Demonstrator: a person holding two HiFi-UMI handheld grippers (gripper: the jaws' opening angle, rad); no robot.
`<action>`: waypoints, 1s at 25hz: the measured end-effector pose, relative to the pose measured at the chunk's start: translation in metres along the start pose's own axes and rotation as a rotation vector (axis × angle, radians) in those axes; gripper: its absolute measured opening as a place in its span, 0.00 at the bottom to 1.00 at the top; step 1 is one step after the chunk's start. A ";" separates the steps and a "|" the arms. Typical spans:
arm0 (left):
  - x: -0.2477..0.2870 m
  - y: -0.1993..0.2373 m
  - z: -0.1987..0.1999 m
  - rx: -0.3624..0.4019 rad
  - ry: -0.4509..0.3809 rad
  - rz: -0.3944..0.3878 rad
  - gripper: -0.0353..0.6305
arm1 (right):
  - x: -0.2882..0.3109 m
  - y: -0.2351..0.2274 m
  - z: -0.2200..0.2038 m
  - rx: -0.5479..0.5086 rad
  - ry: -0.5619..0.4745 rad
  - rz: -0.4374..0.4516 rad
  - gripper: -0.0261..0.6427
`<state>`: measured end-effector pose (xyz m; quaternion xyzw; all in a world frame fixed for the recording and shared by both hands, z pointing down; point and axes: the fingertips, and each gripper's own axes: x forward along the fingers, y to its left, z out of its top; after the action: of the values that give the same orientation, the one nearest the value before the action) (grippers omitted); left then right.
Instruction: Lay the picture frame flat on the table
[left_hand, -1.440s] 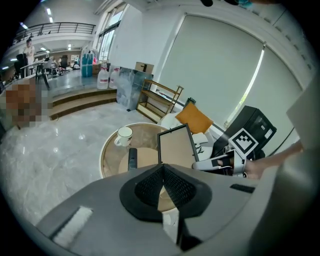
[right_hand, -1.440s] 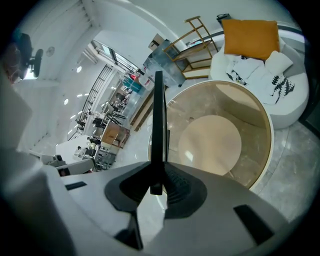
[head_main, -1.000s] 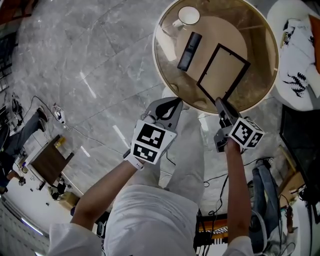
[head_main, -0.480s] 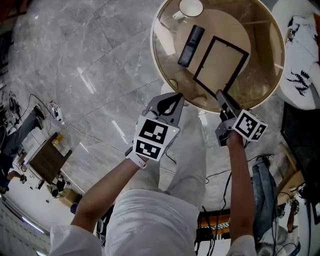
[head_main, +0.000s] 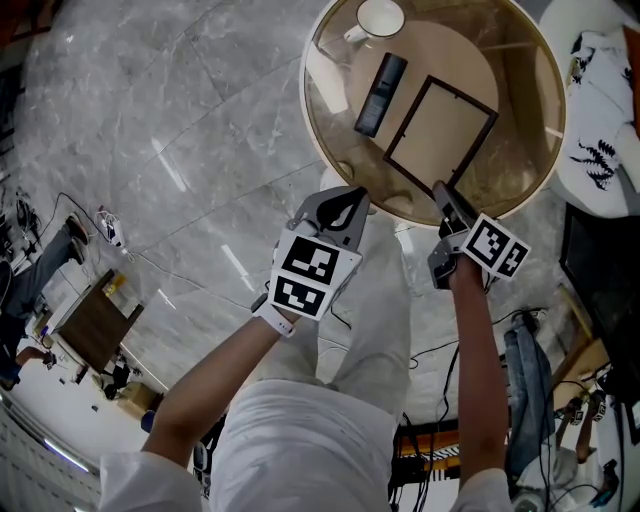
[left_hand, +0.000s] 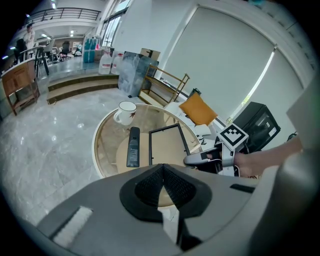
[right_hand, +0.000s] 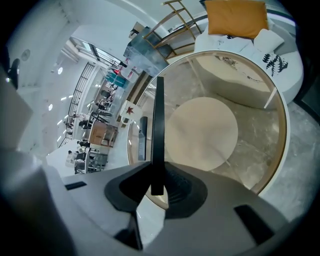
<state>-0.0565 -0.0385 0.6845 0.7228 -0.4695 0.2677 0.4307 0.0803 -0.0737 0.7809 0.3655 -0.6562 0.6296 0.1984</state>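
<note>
Both forearms reach forward and down, side by side. The left gripper (head_main: 347, 205) points steeply downward, its 2 jaws pressed together with nothing between them. The right gripper (head_main: 441, 192), near it and angled down likewise, has its 2 jaws clamped on the thin edge of the picture frame (head_main: 440, 123).

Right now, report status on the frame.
Left gripper shut, empty, off the table edge. Right gripper shut on picture frame, near corner. Frame low, nearly flat over table. Remote beside it, apart; mug beyond.
</note>
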 end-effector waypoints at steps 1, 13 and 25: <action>0.000 0.000 0.000 0.004 -0.001 0.000 0.06 | 0.001 -0.002 0.000 0.002 -0.002 -0.010 0.14; 0.015 -0.003 -0.012 0.009 0.025 -0.005 0.06 | 0.009 -0.030 -0.001 0.010 -0.007 -0.088 0.16; 0.047 -0.010 -0.021 0.021 0.054 -0.017 0.06 | 0.026 -0.055 -0.007 0.073 0.006 -0.046 0.18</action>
<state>-0.0274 -0.0394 0.7278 0.7239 -0.4487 0.2881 0.4378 0.1023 -0.0698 0.8380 0.3858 -0.6235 0.6496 0.2013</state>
